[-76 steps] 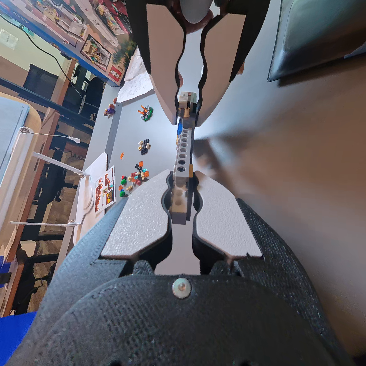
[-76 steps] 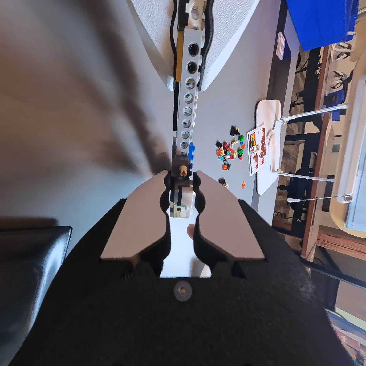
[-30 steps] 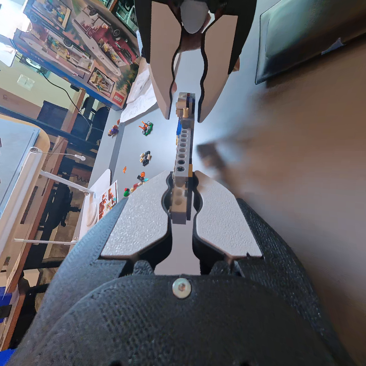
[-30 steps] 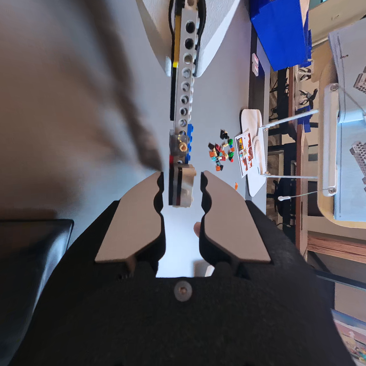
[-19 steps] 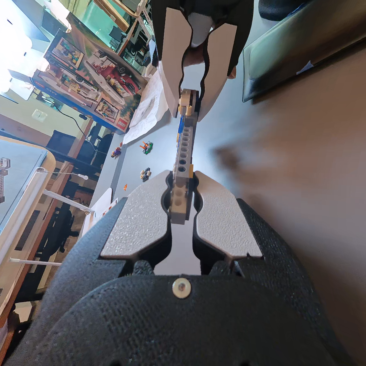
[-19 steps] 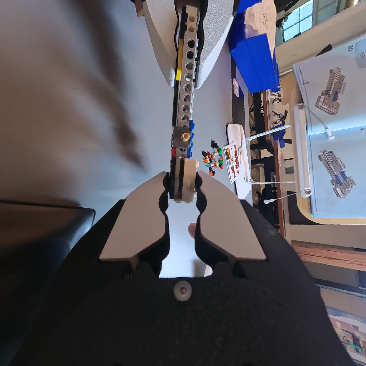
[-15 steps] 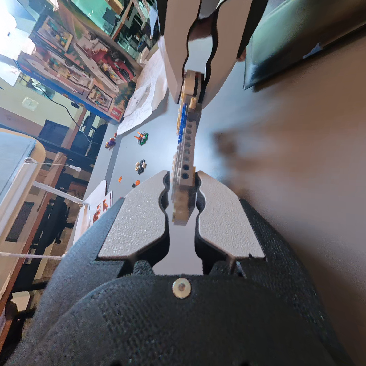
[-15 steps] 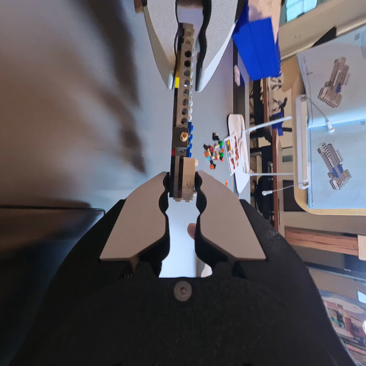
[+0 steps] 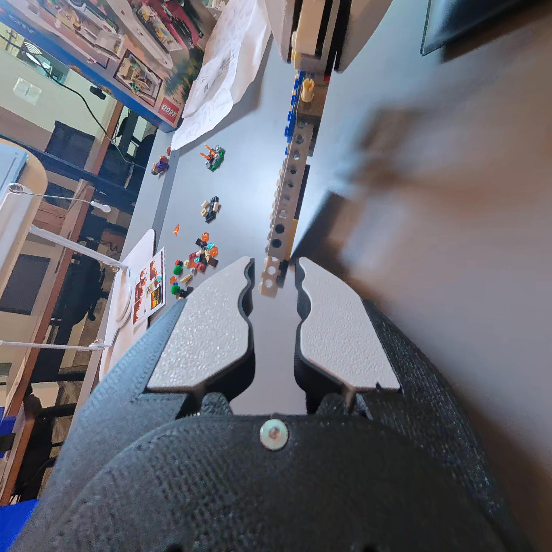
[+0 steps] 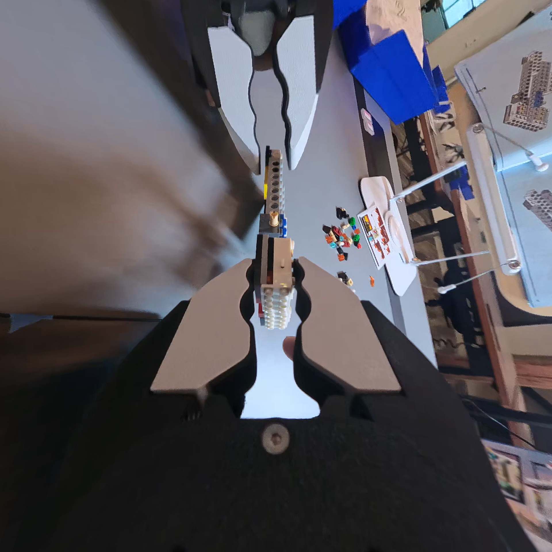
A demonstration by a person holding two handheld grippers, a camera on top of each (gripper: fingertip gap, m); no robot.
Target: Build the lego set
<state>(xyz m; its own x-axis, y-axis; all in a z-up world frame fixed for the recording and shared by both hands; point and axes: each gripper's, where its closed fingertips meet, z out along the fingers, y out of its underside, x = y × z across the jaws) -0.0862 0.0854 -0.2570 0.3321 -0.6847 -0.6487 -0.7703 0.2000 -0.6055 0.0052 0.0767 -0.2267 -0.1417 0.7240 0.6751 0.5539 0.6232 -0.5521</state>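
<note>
— Right wrist view first: what carries everything?

— The grey surface [image 10: 328, 185]. At its far edge a white stand [image 10: 385, 239] props up the instruction book [image 10: 519, 167], probably so the steps stay readable while both hands are busy. The set's box [image 9: 98, 44] leans behind a sheet of paper [image 9: 221, 77].

— And the model [image 10: 273, 239] itself?

— It hangs in the air above the surface, long beam pointing away. The right gripper [image 10: 273, 268] is clamped on its thick white and black end, so that gripper alone bears it.

— The left gripper [image 9: 274, 265]?

— Its jaws stand apart. The beam's thin tip sits just between the fingertips, with a gap on either side. My guess is that it has let go to take a new hold.

— How does that differ from half a second ago?

— Then the left jaws pinched the beam deep between them; now they are spread and pulled back to the very end.

— The smallest things?

— Loose pieces [image 9: 200, 260] in a cluster near the stand, untouched, waiting their turn.
</note>
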